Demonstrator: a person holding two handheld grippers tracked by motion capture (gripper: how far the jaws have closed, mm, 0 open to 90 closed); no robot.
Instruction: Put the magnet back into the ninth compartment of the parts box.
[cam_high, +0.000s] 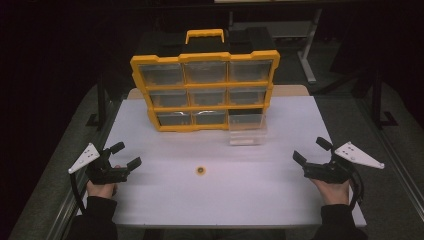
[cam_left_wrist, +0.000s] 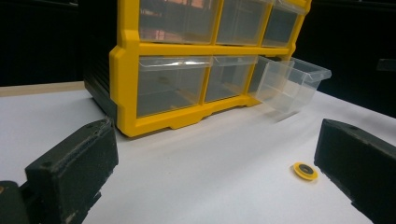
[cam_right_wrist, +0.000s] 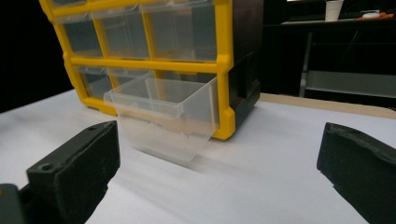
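From above, the yellow drawer cabinet (cam_high: 204, 91) stands at the far middle of the white surface (cam_high: 165, 200), its black back reaching past the far edge. Its bottom right clear drawer (cam_high: 247, 129) is pulled out toward the person. A small yellow ring (cam_high: 201, 171) lies alone, well in front of the cabinet, with bare surface all round it. The left tongs (cam_high: 126, 156) sit near the left edge, out to the front left of the cabinet, held in a hand (cam_high: 102, 189) whose dark sleeve comes up from the near edge; the jaws stand open and hold nothing. The right tongs (cam_high: 310, 152) mirror them near the right edge, gripped by the other hand (cam_high: 334, 191), jaws wide apart and empty.

In the left gripper view, the left tongs (cam_left_wrist: 217, 154) gape low over the surface, aimed at the cabinet's front corner (cam_left_wrist: 126, 88). The ring (cam_left_wrist: 305, 171) lies just beside the right-hand jaw, and the drawer (cam_left_wrist: 292, 81) juts out beyond.

In the right gripper view, the right tongs (cam_right_wrist: 219, 161) are spread wide, level with the surface, facing the pulled-out drawer (cam_right_wrist: 163, 116), which tilts down at its front. Open surface lies between jaws and drawer.
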